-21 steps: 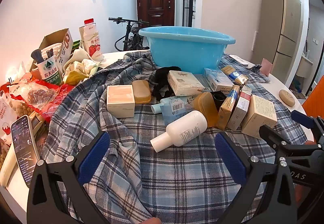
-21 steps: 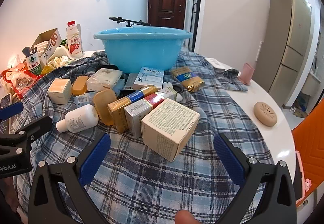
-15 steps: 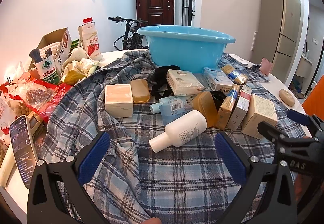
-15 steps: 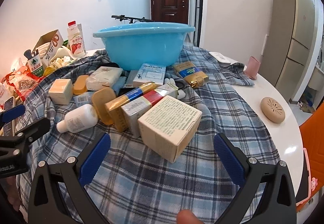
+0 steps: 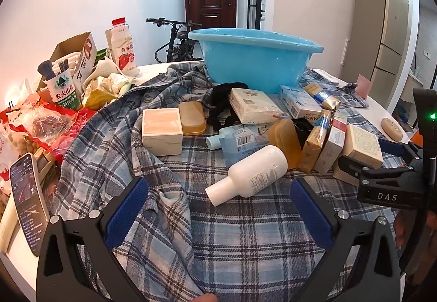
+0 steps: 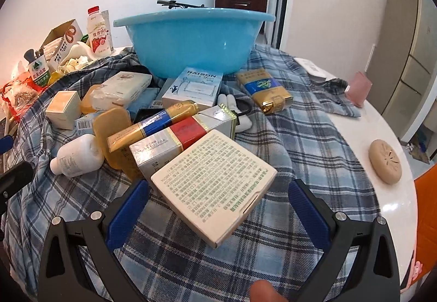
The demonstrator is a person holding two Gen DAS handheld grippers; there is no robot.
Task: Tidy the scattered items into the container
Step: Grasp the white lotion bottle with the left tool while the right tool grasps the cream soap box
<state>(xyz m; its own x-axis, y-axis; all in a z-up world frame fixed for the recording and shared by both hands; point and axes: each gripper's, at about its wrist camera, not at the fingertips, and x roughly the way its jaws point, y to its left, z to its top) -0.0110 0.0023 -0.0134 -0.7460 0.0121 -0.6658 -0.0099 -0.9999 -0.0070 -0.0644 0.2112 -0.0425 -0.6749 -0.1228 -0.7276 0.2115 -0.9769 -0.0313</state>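
While both grippers gape, the cream box [image 6: 215, 187] seemingly sits between right jaws.

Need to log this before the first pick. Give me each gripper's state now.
Left gripper: open, holding nothing; white bottle lies ahead.
Right gripper: open, holding nothing; cream box sits between its fingers, ungripped.

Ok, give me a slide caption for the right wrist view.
Open right gripper closing in on a cream printed box among items scattered on plaid cloth, blue basin behind.
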